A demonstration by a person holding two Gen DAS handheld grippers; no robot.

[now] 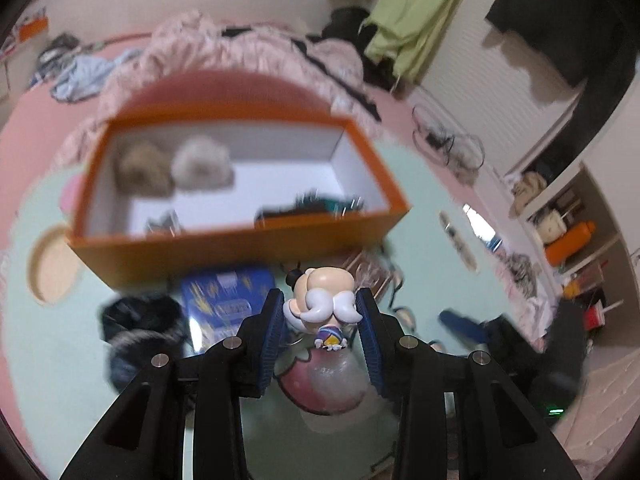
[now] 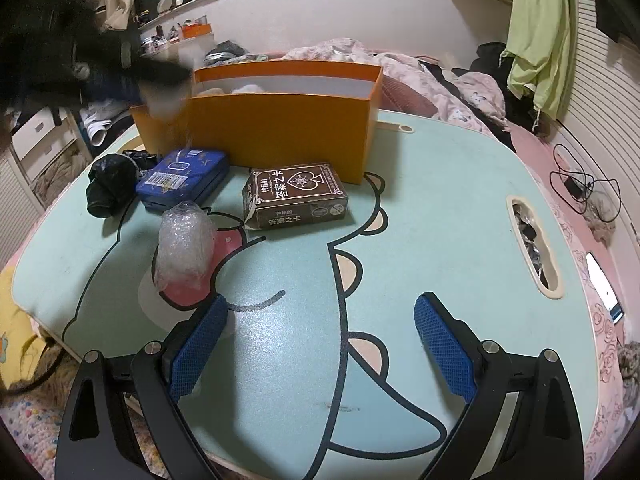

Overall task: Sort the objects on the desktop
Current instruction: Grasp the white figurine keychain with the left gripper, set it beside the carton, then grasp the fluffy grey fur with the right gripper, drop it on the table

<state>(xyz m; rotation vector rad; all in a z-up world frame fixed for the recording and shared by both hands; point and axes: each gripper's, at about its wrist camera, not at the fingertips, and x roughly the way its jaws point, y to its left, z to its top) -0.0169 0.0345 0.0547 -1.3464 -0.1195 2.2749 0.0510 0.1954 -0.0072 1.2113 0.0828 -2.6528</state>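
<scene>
Left wrist view: the left hand-held gripper point(image 1: 320, 312) is clamped on a small toy figure point(image 1: 320, 300) by its round head, up in the air near the orange box point(image 1: 240, 248). The toy looks light, hard and smooth, so it may slip. The right hand-held gripper point(image 2: 320, 344) is wide apart over the surface point(image 2: 440, 208).

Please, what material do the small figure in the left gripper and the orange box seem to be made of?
The figure looks like glossy moulded plastic or vinyl: smooth, with bright highlights. The orange box looks like matte cardboard: thin, flat walls, orange outside and white inside.
</scene>
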